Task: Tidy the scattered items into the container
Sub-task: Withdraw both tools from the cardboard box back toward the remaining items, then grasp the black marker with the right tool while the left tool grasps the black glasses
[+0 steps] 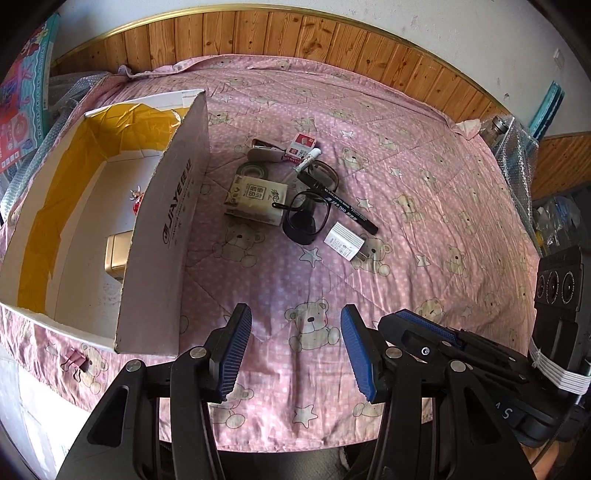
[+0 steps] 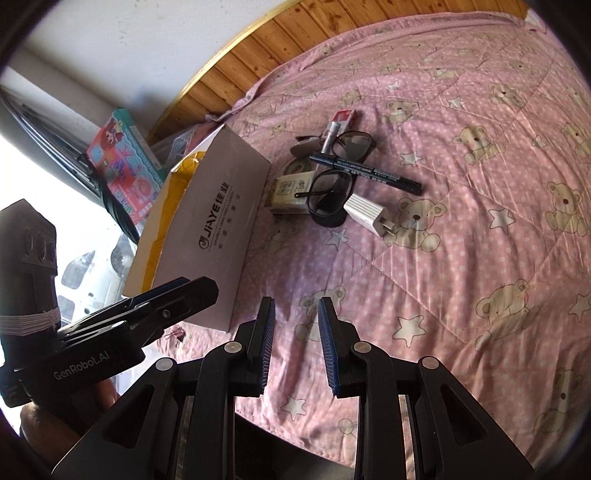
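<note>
We note a pink bear-print quilt (image 1: 424, 206) covering the surface, with wood panelling (image 1: 295, 33) behind it. At the left stands an open white cardboard box (image 1: 173, 221) with yellow tape inside; a gold-coloured item (image 1: 118, 254) and a small red-and-white object (image 1: 136, 199) lie on its floor. Just right of the box we see the scattered pile: tape roll (image 1: 253, 170), tissue pack (image 1: 255, 199), eyeglasses (image 1: 306, 210), black marker (image 1: 347, 206) lying across the glasses, and white charger plug (image 1: 345, 242) at the pile's near right. Our left gripper (image 1: 295, 354) hangs over the near quilt edge, jaws spread, empty. Our right gripper (image 2: 295, 347) sits beside it, fingers parted, nothing held.
</note>
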`<state>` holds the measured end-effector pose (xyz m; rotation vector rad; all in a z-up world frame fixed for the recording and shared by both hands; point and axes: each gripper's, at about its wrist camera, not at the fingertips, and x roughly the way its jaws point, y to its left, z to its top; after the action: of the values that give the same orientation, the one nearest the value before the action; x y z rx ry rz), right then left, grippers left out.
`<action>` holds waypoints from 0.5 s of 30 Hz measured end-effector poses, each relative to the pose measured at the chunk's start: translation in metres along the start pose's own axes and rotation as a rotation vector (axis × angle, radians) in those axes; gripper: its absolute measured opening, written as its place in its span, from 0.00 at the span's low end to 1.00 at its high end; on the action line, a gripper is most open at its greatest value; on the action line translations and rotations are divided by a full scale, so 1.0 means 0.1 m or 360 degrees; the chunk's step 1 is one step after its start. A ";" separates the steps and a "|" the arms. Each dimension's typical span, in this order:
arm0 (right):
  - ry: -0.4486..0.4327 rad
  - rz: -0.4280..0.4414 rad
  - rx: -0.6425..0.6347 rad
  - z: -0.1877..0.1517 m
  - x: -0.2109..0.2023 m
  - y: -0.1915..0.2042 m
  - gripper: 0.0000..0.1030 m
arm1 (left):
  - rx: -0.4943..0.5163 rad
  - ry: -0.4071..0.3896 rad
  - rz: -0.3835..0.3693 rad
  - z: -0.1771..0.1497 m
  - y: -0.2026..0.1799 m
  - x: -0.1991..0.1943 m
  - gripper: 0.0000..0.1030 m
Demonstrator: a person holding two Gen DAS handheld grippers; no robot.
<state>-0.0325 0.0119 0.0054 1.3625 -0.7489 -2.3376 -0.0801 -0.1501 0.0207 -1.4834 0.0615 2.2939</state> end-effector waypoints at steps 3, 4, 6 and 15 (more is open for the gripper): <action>0.0011 -0.0021 0.0018 0.04 0.05 -0.08 0.26 | 0.0001 0.0009 -0.0009 0.08 -0.02 0.09 0.51; 0.0017 -0.0027 0.0026 0.06 0.07 -0.11 0.26 | -0.0002 0.0017 -0.0011 0.10 -0.02 0.12 0.51; 0.0027 -0.0043 0.0036 0.08 0.11 -0.16 0.26 | -0.0008 0.0029 -0.0021 0.15 -0.01 0.20 0.51; 0.0048 -0.0095 0.0072 0.28 0.27 -0.37 0.27 | -0.0035 0.0095 -0.0044 0.37 0.03 0.55 0.51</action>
<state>-0.0708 0.0347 -0.0239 1.4553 -0.7668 -2.3535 -0.1321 -0.1262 -0.0121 -1.5544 0.0327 2.2353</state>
